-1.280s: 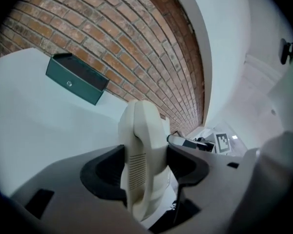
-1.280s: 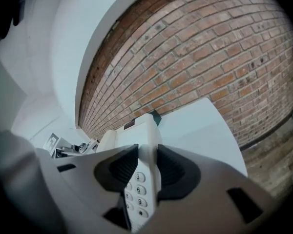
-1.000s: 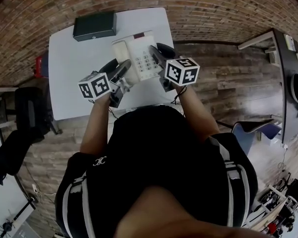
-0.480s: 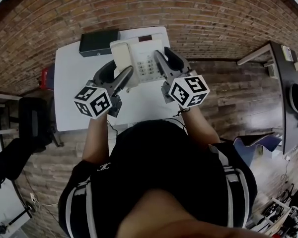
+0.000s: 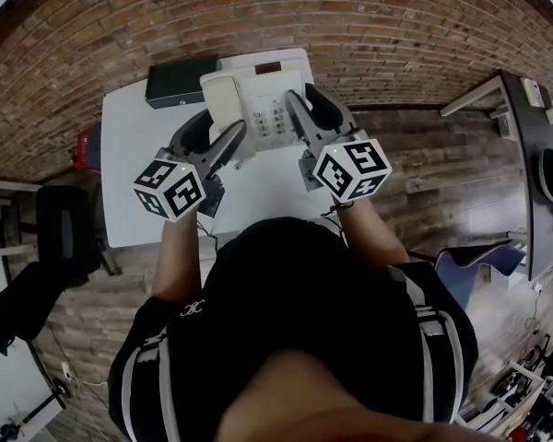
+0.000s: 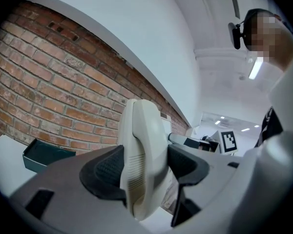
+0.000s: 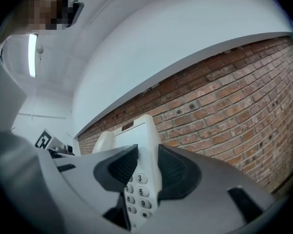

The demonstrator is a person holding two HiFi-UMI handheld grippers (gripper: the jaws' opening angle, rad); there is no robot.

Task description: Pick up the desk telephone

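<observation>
My left gripper [image 5: 223, 123] and right gripper [image 5: 303, 97] pinched one desk telephone [image 5: 267, 83] in their jaws; the right gripper view missed the lone dark box [image 5: 180, 79].

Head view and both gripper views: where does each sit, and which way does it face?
Head view: worn by the person, facing steeply down at telephone and table; torso, forearms, left gripper, right gripper show.
Left gripper view: on that gripper, facing along jaws shut on the handset, toward the wall; person's head shows.
Right gripper view: likewise, jaws shut on the keypad side; head shows.
Shared by both gripper views: telephone, wall.
</observation>
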